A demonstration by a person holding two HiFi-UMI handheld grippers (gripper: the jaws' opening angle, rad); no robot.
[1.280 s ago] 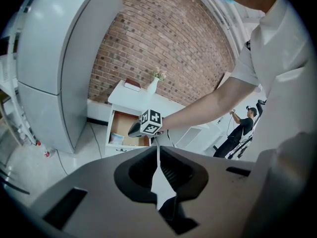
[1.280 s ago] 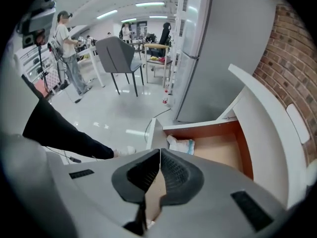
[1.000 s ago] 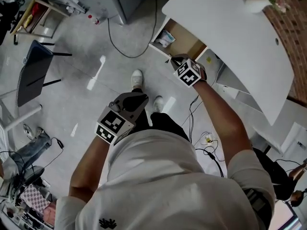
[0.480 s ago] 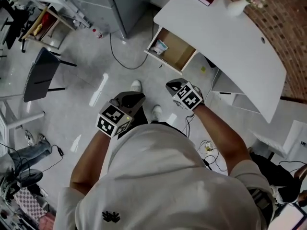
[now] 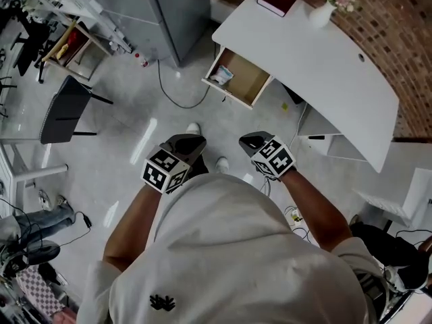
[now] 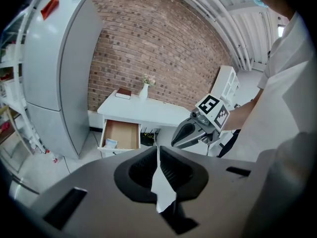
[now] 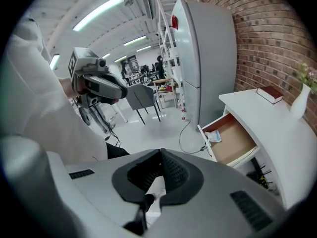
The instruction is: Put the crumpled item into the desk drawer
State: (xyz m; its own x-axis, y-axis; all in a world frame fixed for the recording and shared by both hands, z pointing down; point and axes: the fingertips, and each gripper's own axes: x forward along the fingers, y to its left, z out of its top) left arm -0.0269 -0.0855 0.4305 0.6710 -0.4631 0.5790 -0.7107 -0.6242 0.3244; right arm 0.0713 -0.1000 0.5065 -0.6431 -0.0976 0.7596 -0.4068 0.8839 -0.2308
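Drawer (image 5: 239, 79) stands pulled out from the white worktop (image 5: 317, 66), and the crumpled item (image 5: 221, 77) already lies inside it, in a corner by the front panel. We hold both claws well back over the floor. The left claw (image 5: 191, 140) and the right claw (image 5: 247, 139) each have their jaws pressed together on nothing. The drawer lies ahead of both, its long axis running toward us, and the right claw is nearer. We judge that only pushing the front shut remains.
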